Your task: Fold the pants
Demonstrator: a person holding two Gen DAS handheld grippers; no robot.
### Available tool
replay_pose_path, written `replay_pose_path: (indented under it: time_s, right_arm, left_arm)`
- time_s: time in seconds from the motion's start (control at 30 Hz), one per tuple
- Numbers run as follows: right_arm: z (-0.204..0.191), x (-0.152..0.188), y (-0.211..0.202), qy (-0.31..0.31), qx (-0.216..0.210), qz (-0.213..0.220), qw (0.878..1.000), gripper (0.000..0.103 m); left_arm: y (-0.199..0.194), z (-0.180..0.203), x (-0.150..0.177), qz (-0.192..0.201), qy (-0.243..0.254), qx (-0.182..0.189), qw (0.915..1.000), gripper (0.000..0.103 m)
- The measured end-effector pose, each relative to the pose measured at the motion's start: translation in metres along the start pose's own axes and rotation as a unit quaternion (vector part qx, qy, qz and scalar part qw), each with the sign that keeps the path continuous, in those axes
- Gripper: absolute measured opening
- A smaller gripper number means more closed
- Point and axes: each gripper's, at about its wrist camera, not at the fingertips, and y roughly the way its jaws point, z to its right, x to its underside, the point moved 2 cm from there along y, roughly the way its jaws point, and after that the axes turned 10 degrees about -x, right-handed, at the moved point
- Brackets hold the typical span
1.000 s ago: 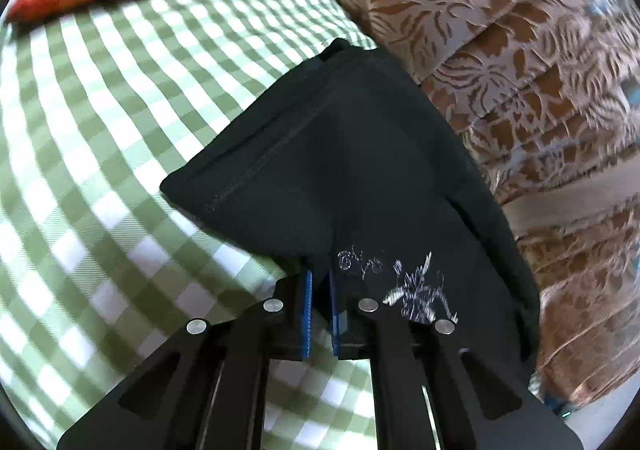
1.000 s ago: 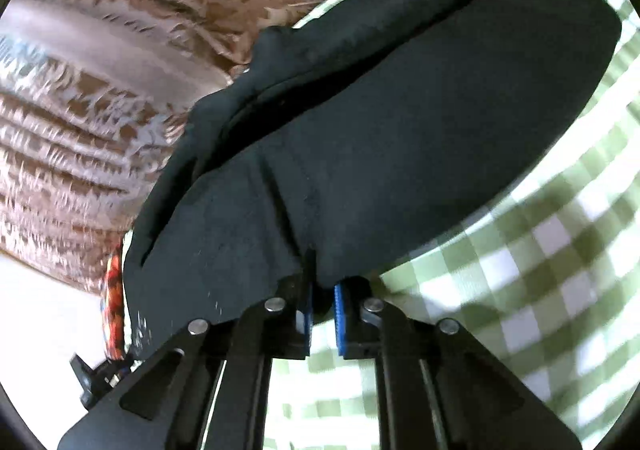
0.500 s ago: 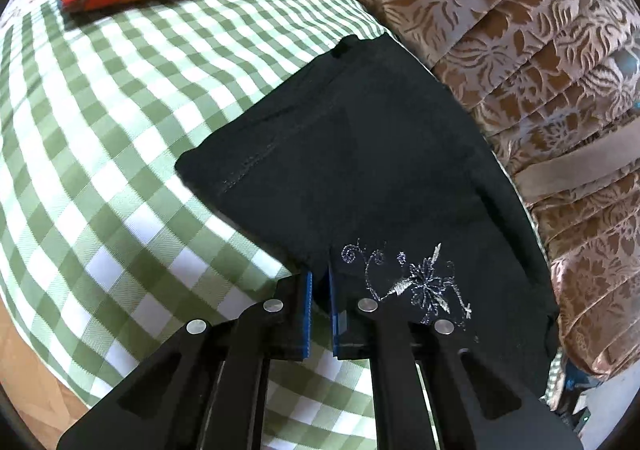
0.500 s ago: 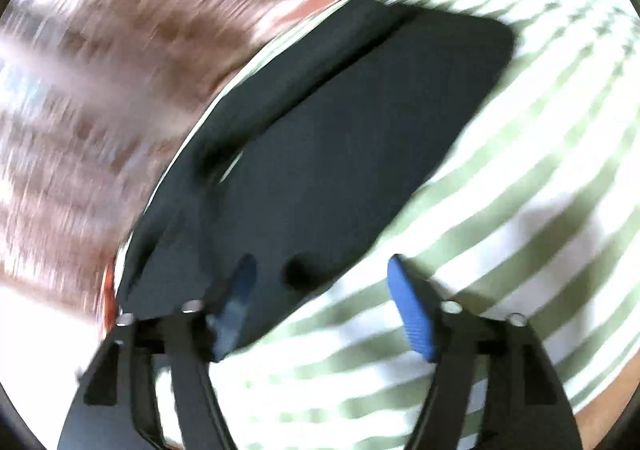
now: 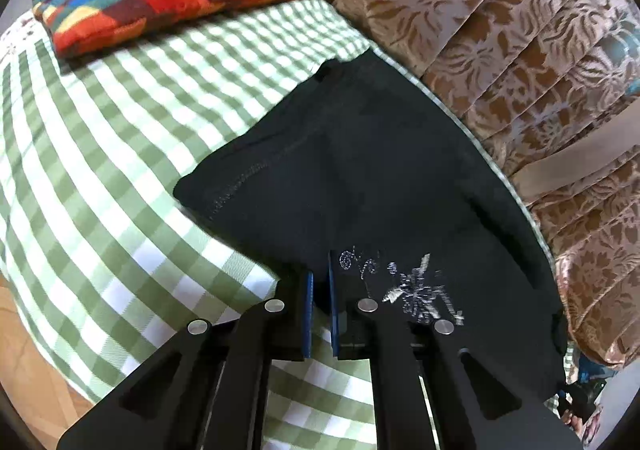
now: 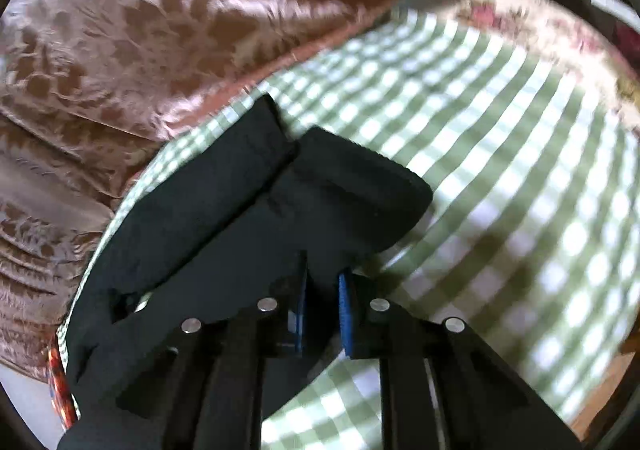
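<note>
Black pants folded on checked cloth, beside curtain; left gripper pinching pants hem; right gripper nearly closed over pants edge, grip unclear.

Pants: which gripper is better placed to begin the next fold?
Left. The left gripper is shut on the pants edge beside the embroidery; whether the right gripper holds cloth is unclear, blurred.

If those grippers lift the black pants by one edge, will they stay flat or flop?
Probably flop: the black pants are soft cloth that lies in folded layers on the checked cloth. The folded corner looks thick and rounded, so the layers may slide apart. The left gripper pinches only a small bit of hem, so the rest would likely sag.
</note>
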Motion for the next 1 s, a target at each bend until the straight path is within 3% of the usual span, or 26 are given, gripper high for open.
replay_pose_path:
  time_s: [0.2, 0.3, 0.43, 0.53, 0.57, 0.6, 0.63, 0.67, 0.73, 0.8, 0.87, 1.0]
  right_arm:
    - [0.01, 0.015, -0.047, 0.0, 0.02, 0.022, 1.0, 0.009]
    - [0.027, 0.023, -0.038, 0.022, 0.045, 0.01, 0.999, 0.007]
    - [0.045, 0.035, -0.019, 0.034, 0.074, -0.009, 0.997, 0.008]
    - [0.042, 0.036, -0.02, 0.025, 0.085, -0.008, 0.996, 0.011]
    - [0.042, 0.035, -0.023, 0.026, 0.088, -0.006, 0.996, 0.02]
    - [0.041, 0.034, -0.026, 0.026, 0.092, -0.001, 0.995, 0.039]
    - [0.04, 0.032, -0.036, 0.023, 0.106, 0.014, 0.994, 0.05]
    - [0.037, 0.03, -0.043, 0.018, 0.115, 0.031, 0.993, 0.066]
    - [0.023, 0.025, -0.06, -0.005, 0.122, 0.064, 0.99, 0.068]
    - [0.005, 0.024, -0.067, -0.024, 0.102, 0.072, 0.992, 0.07]
    - [-0.027, 0.028, -0.062, -0.049, 0.042, 0.059, 0.996, 0.076]
    - [-0.105, 0.054, -0.028, -0.113, -0.071, -0.01, 0.991, 0.083]
  left_arm:
    - [-0.03, -0.002, -0.004, 0.017, 0.008, 0.022, 0.9996, 0.005]
    - [-0.022, -0.011, 0.003, 0.006, 0.012, 0.005, 0.9999, 0.005]
    - [0.022, -0.021, 0.023, -0.046, 0.028, -0.045, 0.9975, 0.005]
    - [0.018, -0.016, 0.026, -0.027, 0.057, -0.065, 0.9959, 0.011]
    - [0.016, -0.015, 0.026, -0.028, 0.064, -0.067, 0.9953, 0.016]
    - [0.011, -0.017, 0.025, -0.025, 0.072, -0.073, 0.9944, 0.021]
    - [0.007, -0.02, 0.023, -0.021, 0.075, -0.084, 0.9934, 0.035]
    - [0.0, -0.026, 0.021, -0.013, 0.075, -0.098, 0.9923, 0.039]
    - [-0.017, -0.042, 0.013, 0.008, 0.062, -0.119, 0.991, 0.039]
    - [-0.036, -0.06, 0.001, 0.034, 0.028, -0.124, 0.9913, 0.039]
    - [-0.046, -0.064, -0.007, 0.048, 0.014, -0.109, 0.9927, 0.039]
    - [-0.046, -0.038, -0.035, 0.056, 0.018, -0.063, 0.9963, 0.039]
